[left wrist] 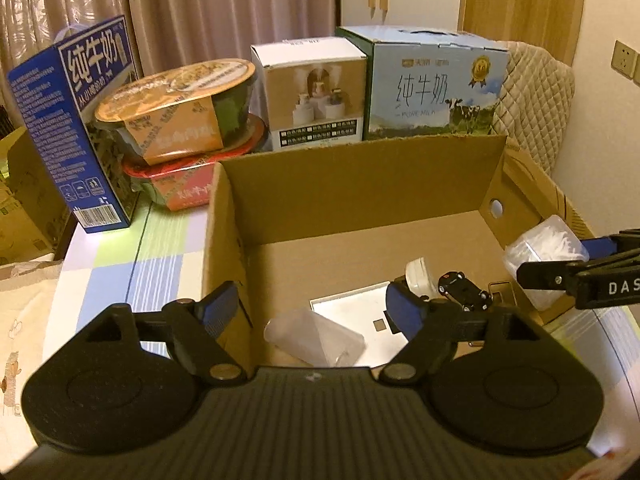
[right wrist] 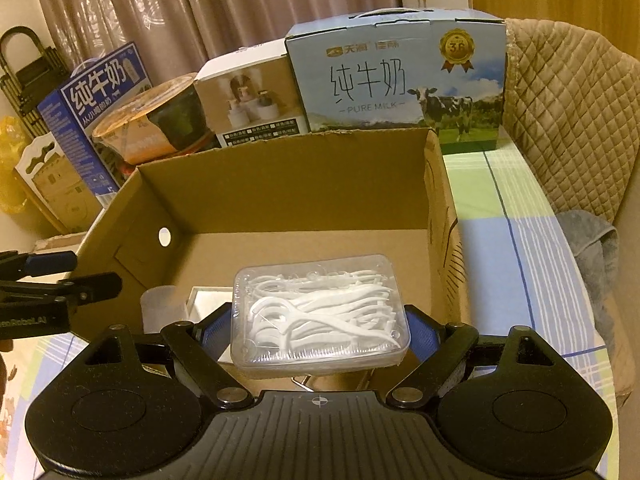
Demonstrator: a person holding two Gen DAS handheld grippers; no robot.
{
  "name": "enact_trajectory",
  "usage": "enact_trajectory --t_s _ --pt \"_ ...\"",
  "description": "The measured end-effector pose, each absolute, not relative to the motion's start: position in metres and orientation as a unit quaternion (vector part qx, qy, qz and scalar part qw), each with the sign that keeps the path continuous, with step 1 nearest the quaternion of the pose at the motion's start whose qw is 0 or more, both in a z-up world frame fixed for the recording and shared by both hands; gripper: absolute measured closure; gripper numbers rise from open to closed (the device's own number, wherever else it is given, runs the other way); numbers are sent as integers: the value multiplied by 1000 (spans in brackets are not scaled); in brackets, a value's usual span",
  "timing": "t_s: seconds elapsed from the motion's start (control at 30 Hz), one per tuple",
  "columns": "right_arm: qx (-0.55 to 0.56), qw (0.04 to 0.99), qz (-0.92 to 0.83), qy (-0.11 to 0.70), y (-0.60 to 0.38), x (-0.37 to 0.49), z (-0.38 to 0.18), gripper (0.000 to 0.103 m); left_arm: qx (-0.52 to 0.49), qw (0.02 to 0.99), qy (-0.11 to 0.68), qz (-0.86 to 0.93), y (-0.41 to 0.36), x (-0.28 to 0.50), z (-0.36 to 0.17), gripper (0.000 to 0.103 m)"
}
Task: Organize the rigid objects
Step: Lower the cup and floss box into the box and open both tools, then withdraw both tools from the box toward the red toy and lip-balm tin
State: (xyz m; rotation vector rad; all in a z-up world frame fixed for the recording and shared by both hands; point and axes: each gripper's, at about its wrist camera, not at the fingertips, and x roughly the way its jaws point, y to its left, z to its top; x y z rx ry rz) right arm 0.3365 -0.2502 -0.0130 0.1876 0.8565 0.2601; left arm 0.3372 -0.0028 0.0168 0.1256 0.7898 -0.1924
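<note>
In the left wrist view, the left gripper sits at lower centre with its jaws spread wide and nothing between them, one finger outside the near left wall of the cardboard box. On the box floor ahead lie a clear cup, a white card and, to the right, a small black toy car.

In the right wrist view, the right gripper is clamped on a clear floss pick case, at lower centre of the frame. The case's long axis runs left to right across the fingers. It hangs over the box's near edge, with open floor beyond it, so the right hand is plainly nearer for setting it down.
</note>
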Motion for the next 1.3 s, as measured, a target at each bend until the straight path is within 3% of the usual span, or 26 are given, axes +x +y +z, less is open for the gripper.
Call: enact_trajectory --t_s 0.67,0.9,1.3 --pt "95 898 122 413 -248 334 -11 19 56 924 369 -89 6 322 30 25" --pt "115 910 131 376 -254 326 5 14 45 931 355 -77 11 307 44 12" --pt "130 924 120 340 -270 251 53 13 11 945 322 -50 27 231 78 7"
